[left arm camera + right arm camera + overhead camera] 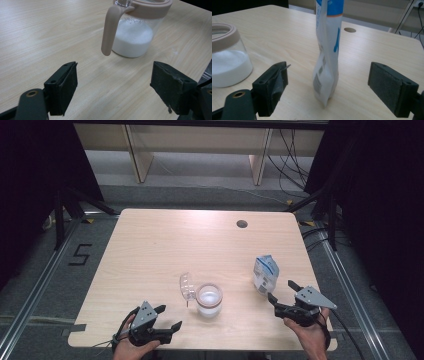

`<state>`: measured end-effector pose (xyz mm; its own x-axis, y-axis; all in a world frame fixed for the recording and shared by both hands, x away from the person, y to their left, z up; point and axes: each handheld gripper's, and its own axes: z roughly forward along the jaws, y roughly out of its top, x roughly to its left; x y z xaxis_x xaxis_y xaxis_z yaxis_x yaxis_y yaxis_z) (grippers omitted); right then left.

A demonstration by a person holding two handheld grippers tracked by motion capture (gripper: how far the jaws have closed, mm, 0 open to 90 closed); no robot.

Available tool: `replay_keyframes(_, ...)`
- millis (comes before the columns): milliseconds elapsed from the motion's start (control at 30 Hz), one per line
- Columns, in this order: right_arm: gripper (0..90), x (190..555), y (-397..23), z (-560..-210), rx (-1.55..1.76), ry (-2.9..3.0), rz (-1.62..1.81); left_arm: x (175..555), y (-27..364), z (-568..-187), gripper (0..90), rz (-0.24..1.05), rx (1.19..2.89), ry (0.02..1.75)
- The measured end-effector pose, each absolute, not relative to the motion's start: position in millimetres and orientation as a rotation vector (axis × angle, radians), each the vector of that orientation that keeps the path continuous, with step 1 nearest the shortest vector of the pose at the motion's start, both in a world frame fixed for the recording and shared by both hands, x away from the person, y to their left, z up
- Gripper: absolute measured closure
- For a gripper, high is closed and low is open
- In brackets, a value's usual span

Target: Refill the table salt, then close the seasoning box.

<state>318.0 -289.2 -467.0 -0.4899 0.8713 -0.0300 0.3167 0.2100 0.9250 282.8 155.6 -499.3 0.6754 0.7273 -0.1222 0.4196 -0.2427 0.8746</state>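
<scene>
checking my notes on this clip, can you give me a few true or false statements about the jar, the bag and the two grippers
1. The jar holds white powder. True.
2. The jar's clear lid is shut. False: it is flipped open, standing up at the jar's left in the high view.
3. The right gripper is clamped on the bag. False: its jaws stand wide open on either side of the bag, pads clear of it.
4. The bag stands upright on the table. True.
5. The left gripper holds the jar's handle. False: its jaws are open and empty, with the handle ahead of them.
</scene>
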Motion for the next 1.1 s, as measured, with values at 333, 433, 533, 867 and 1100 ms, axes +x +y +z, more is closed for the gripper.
replay_keyframes(333, 16.8, 299, -281, -472, 1.095, 1.990, 1.268, 282, 155, -500, 21.0, 0.379, 1.879, 0.901)
replay_keyframes(433, 16.6, 295, -279, -472, 1.089, 2.012, 1.268, 282, 155, -500, 21.0, 0.385, 1.882, 0.903)
replay_keyframes(533, 16.0, 292, -278, -474, 1.093, 2.023, 1.267, 283, 155, -500, 21.0, 0.379, 1.874, 0.905)
replay_keyframes(867, 16.0, 279, -274, -477, 1.073, 2.072, 1.229, 282, 156, -500, 20.9, 0.388, 1.886, 0.891)
replay_keyframes(1100, 16.2, 274, -269, -481, 1.065, 2.136, 1.241, 282, 155, -500, 21.1, 0.380, 1.879, 0.907)
